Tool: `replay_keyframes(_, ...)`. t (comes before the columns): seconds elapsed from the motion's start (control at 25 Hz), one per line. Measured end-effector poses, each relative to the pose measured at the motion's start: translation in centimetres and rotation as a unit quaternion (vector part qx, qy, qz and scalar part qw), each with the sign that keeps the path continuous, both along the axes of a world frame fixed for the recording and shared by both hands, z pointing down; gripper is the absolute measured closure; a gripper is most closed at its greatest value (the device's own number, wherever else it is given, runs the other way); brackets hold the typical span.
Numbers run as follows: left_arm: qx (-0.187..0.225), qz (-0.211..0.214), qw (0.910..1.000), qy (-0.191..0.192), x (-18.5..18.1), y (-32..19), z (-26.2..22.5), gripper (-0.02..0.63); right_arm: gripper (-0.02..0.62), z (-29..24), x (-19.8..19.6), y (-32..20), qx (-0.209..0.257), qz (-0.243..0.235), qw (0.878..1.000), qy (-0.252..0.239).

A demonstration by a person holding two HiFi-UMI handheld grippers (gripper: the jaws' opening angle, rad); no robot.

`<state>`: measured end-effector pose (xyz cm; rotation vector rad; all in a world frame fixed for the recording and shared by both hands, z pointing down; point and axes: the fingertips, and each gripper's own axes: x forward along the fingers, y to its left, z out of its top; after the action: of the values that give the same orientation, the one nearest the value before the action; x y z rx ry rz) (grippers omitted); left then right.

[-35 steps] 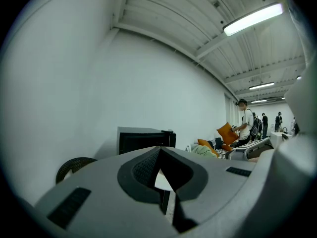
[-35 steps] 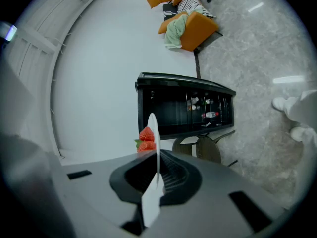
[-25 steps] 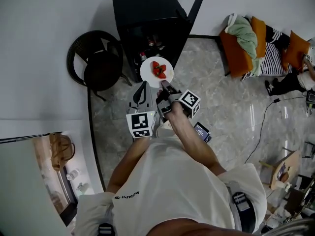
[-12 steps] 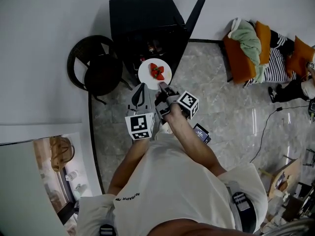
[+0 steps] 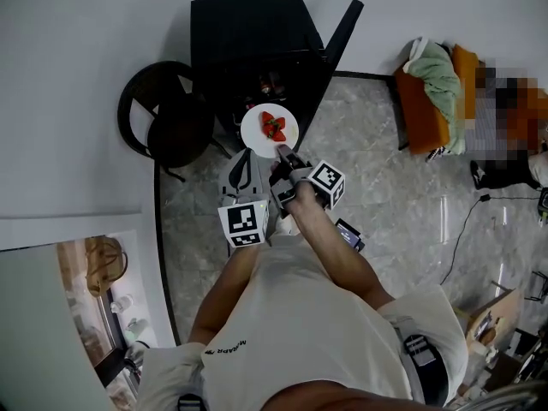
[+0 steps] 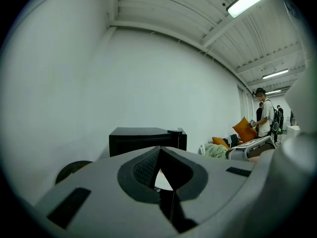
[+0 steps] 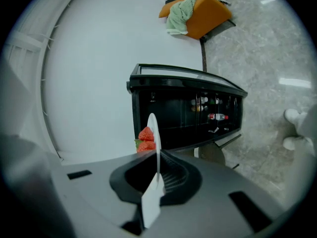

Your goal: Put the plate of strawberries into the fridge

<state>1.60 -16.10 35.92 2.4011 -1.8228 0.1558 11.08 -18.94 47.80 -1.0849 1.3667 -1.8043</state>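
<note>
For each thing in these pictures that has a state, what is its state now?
fridge: door open.
plate: held by its rim, outside the fridge.
strawberries: lying on the plate.
right gripper: shut on the plate's rim.
left gripper: shut, holding nothing.

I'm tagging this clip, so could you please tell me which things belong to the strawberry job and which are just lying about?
Job: plate, strawberries, open black fridge, right gripper clamping the plate's rim.
Lying about: dark chair, orange sofa, green blanket.
</note>
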Motion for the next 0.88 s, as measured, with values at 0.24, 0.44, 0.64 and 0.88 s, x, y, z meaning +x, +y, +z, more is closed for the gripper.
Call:
replay_keyframes(0.24, 0.000, 0.003, 1.0000, -0.002, -0.9, -1.9, 0.9, 0.604, 0.575, 1.5, -0.7, -2.2, -0.006, 0.010, 1.000, 0.000)
replay_keyframes(0.44, -0.004, 0.011, 0.9999, -0.010, -1.0, -2.4, 1.6, 0.604, 0.575, 2.5, -0.9, -3.8, -0.008, 0.013, 1.000, 0.002)
replay_keyframes(0.64, 0.001, 0.016, 0.9996, -0.022, -2.2, -3.3, 2.7, 0.604, 0.575, 3.4, -1.8, -5.5, 0.006, 0.010, 1.000, 0.003)
replay_keyframes(0.88, 0.004, 0.030, 0.9992, -0.028, -2.0, -5.1, 4.8, 0.604, 0.575, 5.4, -2.1, -8.1, 0.004, 0.013, 1.000, 0.007)
